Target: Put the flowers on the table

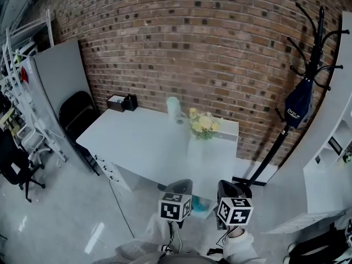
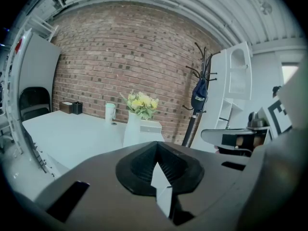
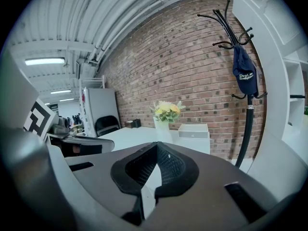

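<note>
Clenched on nothing, the left gripper (image 2: 156, 153) and right gripper (image 3: 156, 150) hang well short of the white table (image 1: 137, 142), where the yellow flowers (image 1: 204, 124) stand in a white vase (image 2: 132, 129), so the task looks done.

Black-and-white marker cubes (image 1: 175, 207), pale sleeves (image 1: 242, 251)

We hold our left gripper (image 1: 180, 187) and right gripper (image 1: 230, 189) side by side just short of the worktop (image 1: 137, 142), tilted slightly downward, fingers (image 2: 142, 165) of both pressed together on nothing.
</note>
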The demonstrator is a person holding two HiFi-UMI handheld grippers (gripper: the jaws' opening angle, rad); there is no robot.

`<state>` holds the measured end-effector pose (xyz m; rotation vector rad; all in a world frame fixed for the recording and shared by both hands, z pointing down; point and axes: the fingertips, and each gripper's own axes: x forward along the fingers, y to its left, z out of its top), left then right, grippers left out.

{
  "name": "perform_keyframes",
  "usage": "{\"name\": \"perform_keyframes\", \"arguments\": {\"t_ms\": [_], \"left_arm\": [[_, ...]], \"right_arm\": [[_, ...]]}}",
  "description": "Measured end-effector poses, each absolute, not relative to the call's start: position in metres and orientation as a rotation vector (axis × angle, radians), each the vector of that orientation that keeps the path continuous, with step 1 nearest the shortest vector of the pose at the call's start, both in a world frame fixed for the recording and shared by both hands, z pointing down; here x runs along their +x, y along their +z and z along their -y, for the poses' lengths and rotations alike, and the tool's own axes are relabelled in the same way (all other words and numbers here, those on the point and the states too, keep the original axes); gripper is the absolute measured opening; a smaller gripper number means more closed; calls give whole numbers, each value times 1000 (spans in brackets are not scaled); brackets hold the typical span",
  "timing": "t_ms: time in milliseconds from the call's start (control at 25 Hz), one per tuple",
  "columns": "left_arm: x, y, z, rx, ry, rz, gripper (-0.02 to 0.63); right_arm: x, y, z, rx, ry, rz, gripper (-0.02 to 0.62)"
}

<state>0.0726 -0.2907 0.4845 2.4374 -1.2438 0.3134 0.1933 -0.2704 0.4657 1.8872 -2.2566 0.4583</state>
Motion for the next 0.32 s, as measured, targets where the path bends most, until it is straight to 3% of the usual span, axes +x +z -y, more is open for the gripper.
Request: {"name": "perform_keyframes", "arguments": {"t_ms": [320], "left_arm": [[65, 489, 289, 2426, 318, 1241, 6]], "right_arm": [[190, 464, 267, 1891, 474, 2256, 23]]}}
